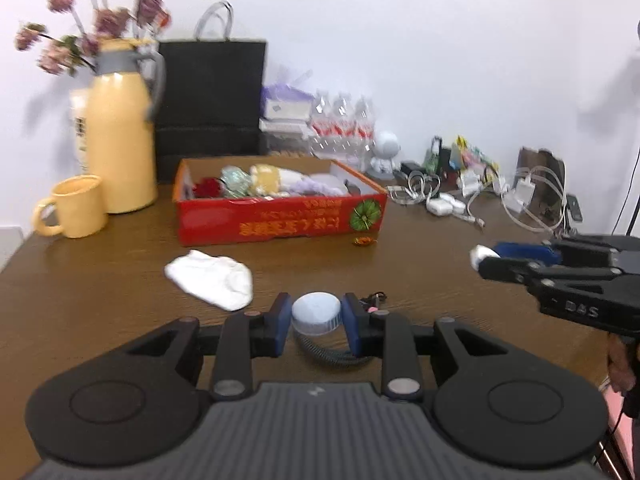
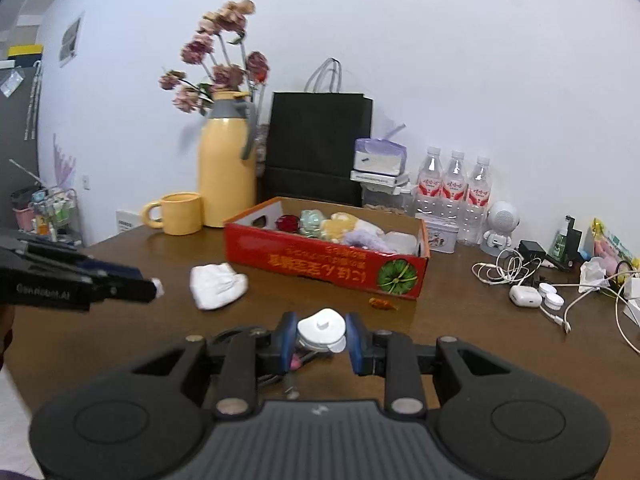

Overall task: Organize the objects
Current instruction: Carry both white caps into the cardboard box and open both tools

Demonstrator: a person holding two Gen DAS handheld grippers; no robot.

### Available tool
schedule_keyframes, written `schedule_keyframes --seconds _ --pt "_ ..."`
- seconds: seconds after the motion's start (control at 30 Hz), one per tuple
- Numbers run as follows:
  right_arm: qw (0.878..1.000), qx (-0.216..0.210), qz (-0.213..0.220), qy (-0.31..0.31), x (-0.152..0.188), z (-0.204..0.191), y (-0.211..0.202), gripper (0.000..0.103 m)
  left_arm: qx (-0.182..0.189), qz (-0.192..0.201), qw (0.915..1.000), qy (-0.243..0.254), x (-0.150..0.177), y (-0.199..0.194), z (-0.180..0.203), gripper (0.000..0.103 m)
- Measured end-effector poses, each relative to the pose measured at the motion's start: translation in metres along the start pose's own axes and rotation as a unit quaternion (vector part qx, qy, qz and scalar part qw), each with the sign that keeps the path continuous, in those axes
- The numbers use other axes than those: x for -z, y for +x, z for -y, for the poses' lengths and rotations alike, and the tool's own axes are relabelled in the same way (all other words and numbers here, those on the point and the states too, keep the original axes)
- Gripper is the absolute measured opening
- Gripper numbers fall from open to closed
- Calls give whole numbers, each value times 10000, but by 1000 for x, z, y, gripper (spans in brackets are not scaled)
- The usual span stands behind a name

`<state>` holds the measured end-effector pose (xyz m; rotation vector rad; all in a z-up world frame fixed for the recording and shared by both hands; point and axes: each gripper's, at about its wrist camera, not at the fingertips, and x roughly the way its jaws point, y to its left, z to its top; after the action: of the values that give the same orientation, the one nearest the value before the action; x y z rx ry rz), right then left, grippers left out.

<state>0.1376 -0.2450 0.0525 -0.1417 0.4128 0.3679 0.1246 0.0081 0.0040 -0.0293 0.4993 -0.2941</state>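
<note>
A plain white wall backs a dark brown wood-grain table [image 2: 120, 320], smooth with a dull shine. Against the wall stands a flat matte black paper bag [image 2: 318, 144] with pale looped handles. Beside it, a tall rounded yellow flask [image 2: 226, 176] with a grey collar, dried pinkish flowers [image 2: 218, 56] showing above it. In the middle sits a shallow red cardboard box [image 2: 324, 262], printed lettering upside down on its side, soft plush shapes heaped inside. Three clear ribbed plastic bottles [image 2: 454, 188] with red labels stand just right of it. Now the yellow mug [image 2: 180, 212], squat and glossy, next to the flask. On the open wood in front of the box lies a crumpled white sock [image 2: 216, 286], soft and lumpy. Near the box's corner, a tiny orange wrapped sweet [image 2: 382, 303].

And the grippers, both above the table's near edge! The left gripper [image 1: 316, 320] has its blue pads clamped on a round pale-blue ridged cap [image 1: 316, 312], with a braided grey cord hanging under it. The right gripper [image 2: 320, 338] is closed on a small white rounded plastic piece [image 2: 322, 328]; what it is, I can't tell.
</note>
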Motion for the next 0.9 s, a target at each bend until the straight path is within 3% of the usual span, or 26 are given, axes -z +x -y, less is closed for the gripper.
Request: schedule_keyframes --seconds 0.2,0.3,0.37,0.43,0.5,0.57,0.67,0.77,0.9 --pt "9985 -482 260 -93 -18 -20 -42 26 35 260 9992 -307 -10 -34 -24 29" --pt "9965 -701 440 99 -35 -17 -37 26 17 500 9987 -116 -22 -33 -29 29" --pt "9900 -1225 410 570 -53 -1 -16 26 12 637 9977 243 -38 -19 -34 29" --pt "9863 -1423 317 777 -76 12 16 26 -131 686 9962 515 -63 6 -46 29" --pt "9898 -1247 365 590 -104 20 52 26 -163 580 9968 524 -91 40 -64 29" --pt "9927 -1057 273 513 -133 29 102 26 -116 357 9990 261 -121 84 -87 29" --pt "9907 -1144 -197 712 -167 40 196 26 -111 -168 9998 -50 -152 161 -119 29" --pt "9897 -1000 -734 710 -182 36 284 26 -237 -724 9968 -233 -164 233 -141 29" --pt "9811 -1023 -1362 914 -176 28 372 26 -522 -1041 9932 -16 -160 290 -153 29"
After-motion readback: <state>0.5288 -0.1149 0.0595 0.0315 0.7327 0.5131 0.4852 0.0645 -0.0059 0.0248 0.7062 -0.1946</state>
